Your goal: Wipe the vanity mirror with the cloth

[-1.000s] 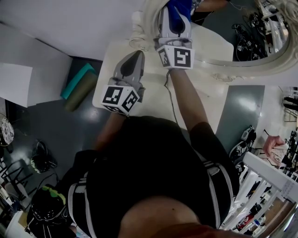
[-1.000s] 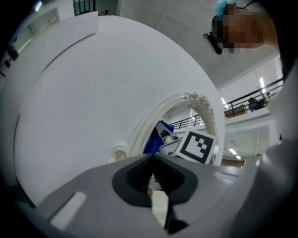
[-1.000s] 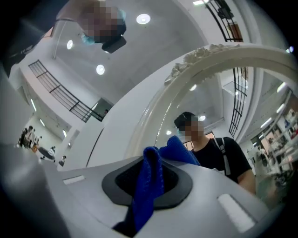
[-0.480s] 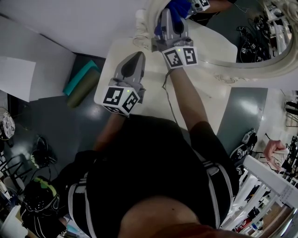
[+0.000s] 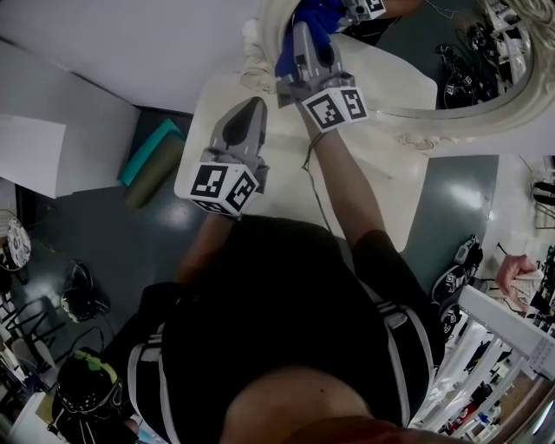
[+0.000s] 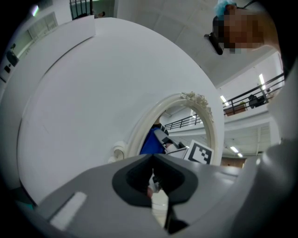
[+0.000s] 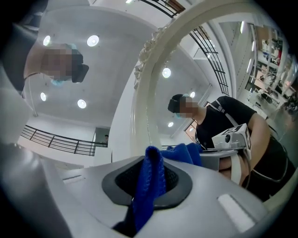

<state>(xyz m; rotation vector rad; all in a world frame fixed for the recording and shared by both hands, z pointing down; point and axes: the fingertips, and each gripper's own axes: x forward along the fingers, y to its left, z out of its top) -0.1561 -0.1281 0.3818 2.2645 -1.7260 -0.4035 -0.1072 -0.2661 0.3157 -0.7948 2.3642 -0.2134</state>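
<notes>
The vanity mirror [image 5: 468, 82] with its ornate white frame [image 5: 451, 126] stands at the back of the white table [image 5: 381, 182]. My right gripper [image 5: 305, 33] is shut on the blue cloth [image 5: 314, 16] and presses it against the glass near the frame's left side. In the right gripper view the cloth [image 7: 150, 186] hangs out between the shut jaws, in front of the frame [image 7: 146, 93]. My left gripper [image 5: 253, 104] hovers over the table's left part, shut and holding nothing. The left gripper view shows the frame [image 6: 137, 130], the cloth [image 6: 150, 142] and the right gripper's marker cube [image 6: 201, 154].
A thin dark cable [image 5: 314, 178] runs across the table. A teal roll [image 5: 147, 156] lies on the floor left of the table, shoes [image 5: 453, 276] to its right. A small white knob [image 5: 251, 35] sits beside the frame. Bags and gear crowd the lower left floor [image 5: 82, 381].
My right gripper has shifted a little left and up along the mirror with the cloth, and its cube has turned. The left gripper has stayed put.
</notes>
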